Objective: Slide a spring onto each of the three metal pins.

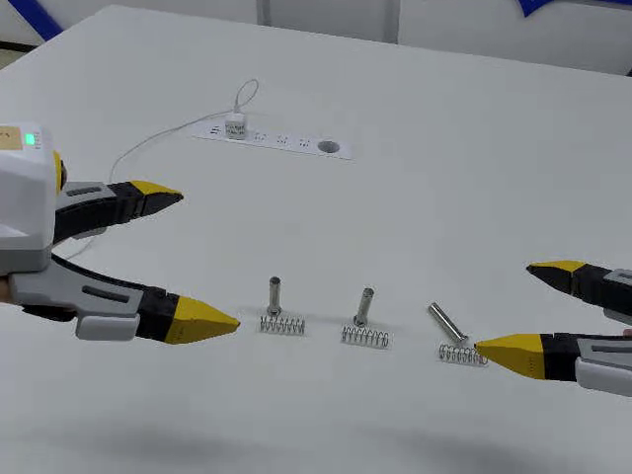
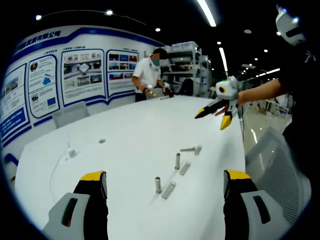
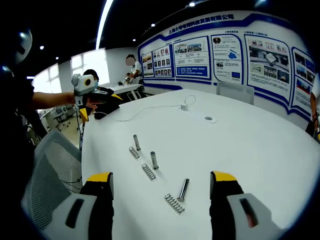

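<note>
The white tabletop [image 1: 444, 148] carries the whole job, and everything I need lies in one row near its front edge. My left claw [image 1: 207, 259] hangs at the left of that row with its jaws spread wide and nothing between them. My right claw [image 1: 504, 306] comes in from the right, just as wide and just as empty.

Between them are the three metal pins. The left pin [image 1: 275, 294] and the middle pin [image 1: 364, 305] stand upright on their heads, while the right pin [image 1: 446, 322] lies tipped over on its side. Each has its spring lying flat just in front of it: the left spring [image 1: 282, 325], the middle spring [image 1: 365, 338] and the right spring [image 1: 462, 355]. None is threaded on, so I judge the task to be at its very first step, the pick-up of a spring.

The lower tip of the right claw is just beside the right spring in the head view; I cannot tell whether it touches. That makes it the natural first grab. I would lower the jaws astride the coil and close gently across its middle, since a hard pinch could crush it or flick it away. The fallen pin will likely need the left claw to steady it while the spring slides on.
</note>
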